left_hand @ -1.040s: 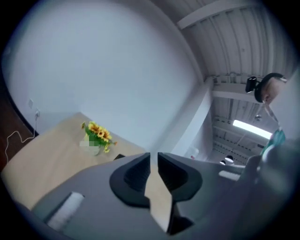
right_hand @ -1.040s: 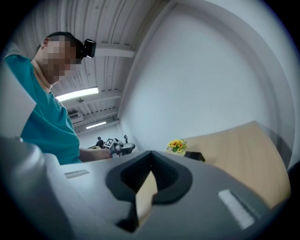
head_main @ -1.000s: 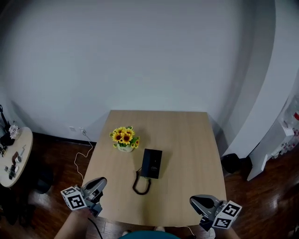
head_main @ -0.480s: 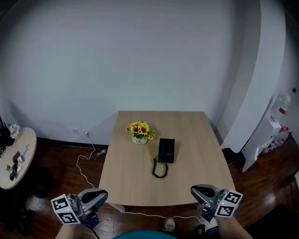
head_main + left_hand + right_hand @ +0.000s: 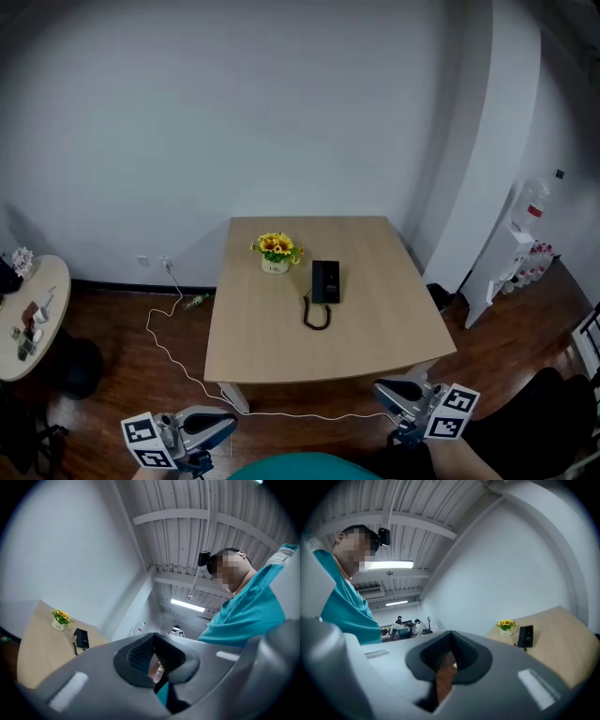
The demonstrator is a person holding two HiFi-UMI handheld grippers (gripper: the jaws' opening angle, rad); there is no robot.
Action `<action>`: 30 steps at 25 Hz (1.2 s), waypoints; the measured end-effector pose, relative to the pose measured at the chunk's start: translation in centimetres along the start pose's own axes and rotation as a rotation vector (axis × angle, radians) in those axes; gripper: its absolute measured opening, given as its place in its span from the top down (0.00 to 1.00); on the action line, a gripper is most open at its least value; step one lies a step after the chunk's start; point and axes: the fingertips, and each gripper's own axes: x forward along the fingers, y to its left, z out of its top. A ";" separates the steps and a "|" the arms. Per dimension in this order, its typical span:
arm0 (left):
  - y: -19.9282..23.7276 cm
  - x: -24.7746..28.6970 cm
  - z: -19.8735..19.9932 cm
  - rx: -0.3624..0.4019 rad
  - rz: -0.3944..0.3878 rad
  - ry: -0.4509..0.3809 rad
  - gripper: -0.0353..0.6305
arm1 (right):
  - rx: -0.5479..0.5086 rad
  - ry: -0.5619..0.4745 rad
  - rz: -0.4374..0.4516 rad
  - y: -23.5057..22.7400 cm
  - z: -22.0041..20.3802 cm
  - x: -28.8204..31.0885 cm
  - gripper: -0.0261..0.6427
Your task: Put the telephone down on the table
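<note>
Telephone: the telephone [image 5: 325, 280] lies flat on the table [image 5: 375, 323], well ahead of both your tongs, as the task wants.
Left tongs: your left tongs [image 5: 228, 427] are narrow, jaws drawn together on nothing, short of the table's near edge.
Right tongs: your right tongs [image 5: 382, 390] are likewise narrow and empty.
Handling: likely stiff, smooth plastic, fairly light; its cord [image 5: 315, 317], on the side nearer your tongs, would drag springily.
Hold: if you lift it, grip across the narrow sides at mid-length, never the cord.
</note>
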 end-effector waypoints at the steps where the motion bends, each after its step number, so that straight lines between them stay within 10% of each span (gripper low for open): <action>1: -1.0 0.2 -0.7 -0.015 -0.015 -0.006 0.94 | -0.004 -0.007 -0.001 0.6 0.0 -0.8 0.96; 18: -22.5 11.2 -14.9 -0.139 0.042 -0.023 0.94 | 0.008 0.036 0.084 7.2 -7.3 -23.6 0.96; 30: -26.1 8.8 -15.3 -0.109 0.069 -0.065 0.94 | 0.028 0.017 0.121 13.1 -8.1 -24.4 0.96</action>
